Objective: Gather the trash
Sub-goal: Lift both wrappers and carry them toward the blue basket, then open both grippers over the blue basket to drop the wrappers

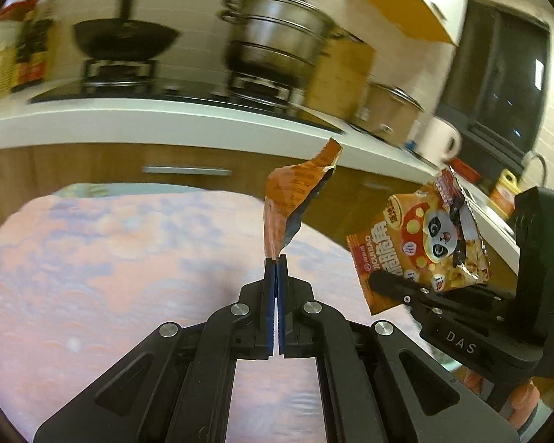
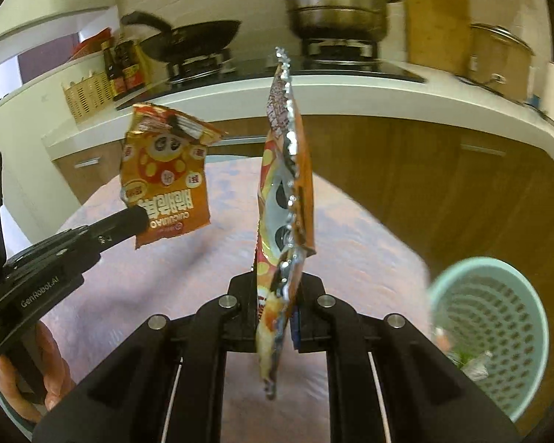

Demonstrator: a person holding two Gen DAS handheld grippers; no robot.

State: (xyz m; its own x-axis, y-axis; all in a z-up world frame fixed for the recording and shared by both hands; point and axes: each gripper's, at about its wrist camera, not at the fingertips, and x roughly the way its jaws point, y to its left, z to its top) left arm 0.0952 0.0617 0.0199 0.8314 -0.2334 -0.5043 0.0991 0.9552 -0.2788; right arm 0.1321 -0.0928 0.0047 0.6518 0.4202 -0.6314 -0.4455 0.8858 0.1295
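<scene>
Meanwhile both grippers are hanging over the pink cloth [image 1: 92, 258]: left gripper [image 1: 276, 258] is pinching one snack wrapper [image 1: 295, 192], right gripper [image 2: 275, 295] is clamping another [image 2: 284, 184], near the green basket [image 2: 535, 332].

Right gripper [image 2: 275, 317] clamped on orange snack packet [image 2: 282, 199], held edge-on above pink cloth [image 2: 351, 258]. Left gripper [image 2: 138, 217] grips second packet [image 2: 166, 177]. Mint perforated basket [image 2: 498, 332] at cloth's right edge.

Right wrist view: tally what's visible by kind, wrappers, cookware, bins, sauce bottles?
Orange panda-print snack wrappers: 2 (left, right)
Cookware: 3 (black wok, stacked steel steamer pot, lidded steel pot)
Mint-green perforated plastic bin: 1
Dark sauce bottles: 2
Total: 8
</scene>
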